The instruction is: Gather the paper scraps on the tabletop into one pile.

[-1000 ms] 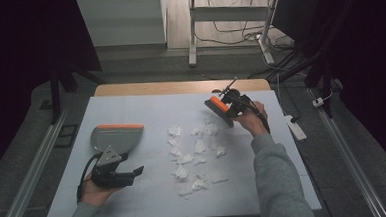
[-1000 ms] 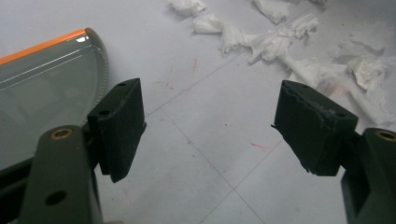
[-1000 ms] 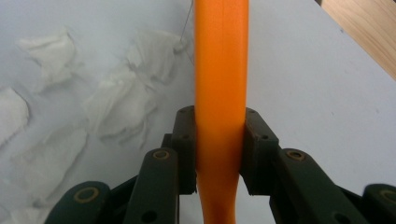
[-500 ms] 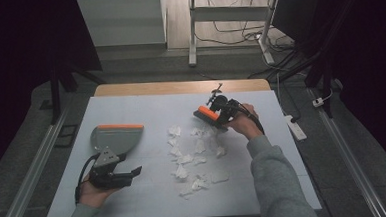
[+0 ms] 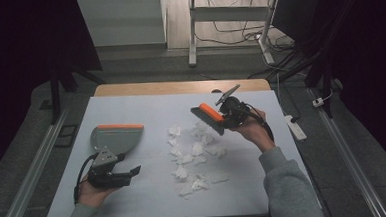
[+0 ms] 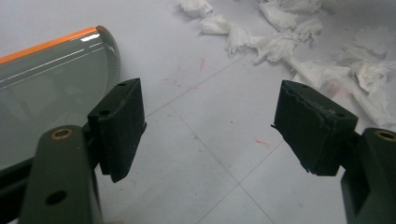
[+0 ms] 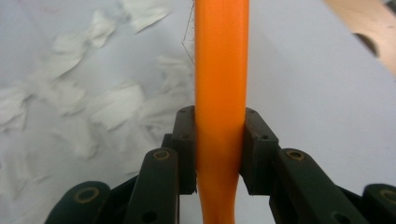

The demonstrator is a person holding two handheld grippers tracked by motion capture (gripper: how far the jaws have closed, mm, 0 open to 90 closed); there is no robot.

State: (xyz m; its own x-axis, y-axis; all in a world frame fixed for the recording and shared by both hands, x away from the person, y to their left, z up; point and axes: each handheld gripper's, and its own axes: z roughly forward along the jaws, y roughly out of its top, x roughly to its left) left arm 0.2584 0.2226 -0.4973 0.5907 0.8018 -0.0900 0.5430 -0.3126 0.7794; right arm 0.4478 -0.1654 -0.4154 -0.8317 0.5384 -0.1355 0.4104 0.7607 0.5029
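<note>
A heap of torn white paper scraps [image 5: 193, 153] lies in the middle of the white table cover [image 5: 146, 111]. My right gripper [image 5: 227, 114] is shut on the orange handle of a small brush [image 5: 207, 118], held in the air over the far right edge of the scraps, bristles pointing down and left. In the right gripper view the orange handle [image 7: 219, 70] is clamped between both pads, with scraps [image 7: 107, 102] below at left. A grey dustpan with an orange lip [image 5: 117, 137] lies flat at left. My left gripper [image 5: 130, 172] rests open just in front of it. Its jaws [image 6: 210, 121] hold nothing, with the dustpan [image 6: 46, 84] at their left and scraps [image 6: 280, 42] ahead.
The wooden table edge [image 5: 180, 86] shows beyond the white cover. A white power strip [image 5: 293, 126] lies on the floor to the right. Legs of another desk [image 5: 192, 33] and cables stand behind the table. Bare cover lies between the dustpan and the scraps.
My right gripper has carried the brush left and a little upward, from the far right corner toward the scraps. The left gripper and dustpan have stayed put.
</note>
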